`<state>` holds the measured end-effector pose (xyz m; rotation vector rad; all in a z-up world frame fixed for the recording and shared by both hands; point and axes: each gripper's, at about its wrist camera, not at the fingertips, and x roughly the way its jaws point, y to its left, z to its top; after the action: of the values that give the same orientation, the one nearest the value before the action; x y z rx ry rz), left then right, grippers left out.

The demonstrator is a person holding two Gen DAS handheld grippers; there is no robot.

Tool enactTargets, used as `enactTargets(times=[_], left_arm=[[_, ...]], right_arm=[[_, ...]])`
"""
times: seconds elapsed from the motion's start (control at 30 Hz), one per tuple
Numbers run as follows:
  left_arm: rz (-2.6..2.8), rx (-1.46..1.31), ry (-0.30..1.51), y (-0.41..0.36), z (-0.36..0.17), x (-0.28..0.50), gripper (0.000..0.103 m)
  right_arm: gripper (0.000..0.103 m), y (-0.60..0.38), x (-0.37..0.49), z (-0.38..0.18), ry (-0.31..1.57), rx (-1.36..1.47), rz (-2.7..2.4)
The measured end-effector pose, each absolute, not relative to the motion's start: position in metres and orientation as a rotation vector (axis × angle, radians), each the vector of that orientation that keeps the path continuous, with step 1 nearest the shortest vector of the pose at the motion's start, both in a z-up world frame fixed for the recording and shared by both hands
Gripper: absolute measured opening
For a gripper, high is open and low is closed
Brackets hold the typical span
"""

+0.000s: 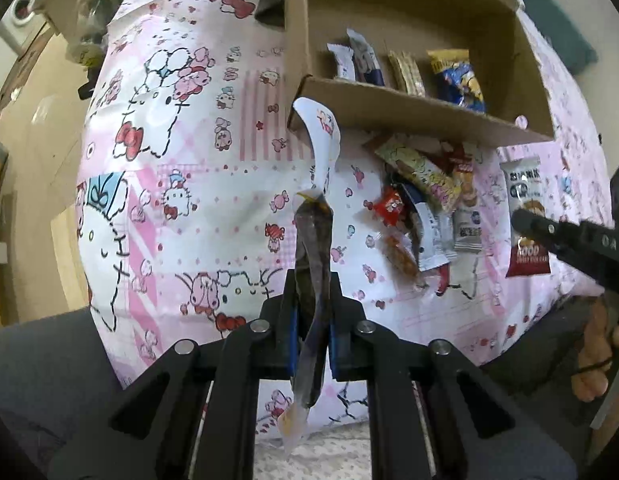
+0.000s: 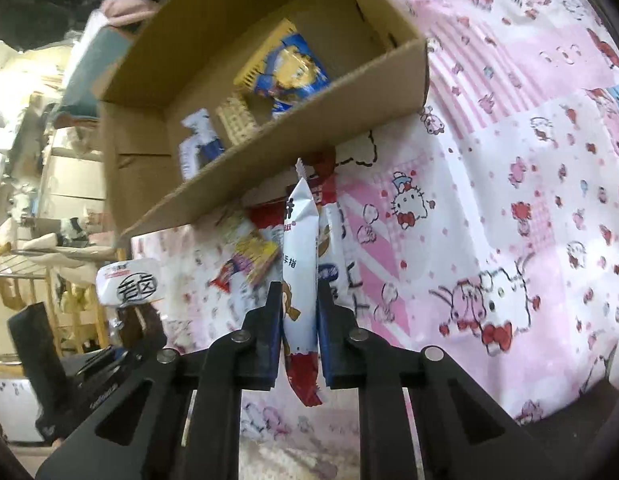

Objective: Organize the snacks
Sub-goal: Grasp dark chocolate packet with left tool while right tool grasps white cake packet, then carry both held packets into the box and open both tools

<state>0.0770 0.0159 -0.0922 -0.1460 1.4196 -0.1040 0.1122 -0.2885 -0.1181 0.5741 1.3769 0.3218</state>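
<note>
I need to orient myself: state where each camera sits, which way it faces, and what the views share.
Left wrist: on the left gripper, looking down at the pink sheet; clamps a dark packet; a hand shows.
Right wrist: on the right gripper, facing down; clamps a white packet.
Shared: cardboard box, loose snack pile.

One cardboard box contains four snack packets; two grippers each hold one packet.
</note>
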Motion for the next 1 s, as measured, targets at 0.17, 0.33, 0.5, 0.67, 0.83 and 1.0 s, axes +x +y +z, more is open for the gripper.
enactTargets(times=[0.17, 0.33, 0.5, 0.67, 0.83, 1.0], left_arm=[[-0.093, -0.185, 1.352, 0.025, -0.061, 0.076, 0.009], [-0.092, -0.214, 1.255, 0.034, -0.027, 0.088, 0.009], [-0.089, -0.232, 1.177, 0.04, 0.005, 0.107, 0.009], [-0.1, -0.232, 1.132, 0.033, 0.027, 0.134, 0.009], [-0.114, -0.233, 1.117, 0.021, 0.031, 0.159, 0.009], [-0.113, -0.226, 1.097, 0.005, 0.022, 0.19, 0.009]], right_arm=[[0.016, -0.291, 0.1, -0.097, 1.326, 0.614, 0.398], [0.016, -0.29, 0.099, -0.069, 1.215, 0.62, 0.457], [0.016, -0.3, 0.11, -0.045, 1.113, 0.651, 0.466], [0.016, -0.314, 0.133, -0.034, 1.065, 0.652, 0.44], [0.016, -0.324, 0.15, -0.028, 1.046, 0.658, 0.407], [0.016, -0.329, 0.17, -0.03, 1.052, 0.625, 0.381]])
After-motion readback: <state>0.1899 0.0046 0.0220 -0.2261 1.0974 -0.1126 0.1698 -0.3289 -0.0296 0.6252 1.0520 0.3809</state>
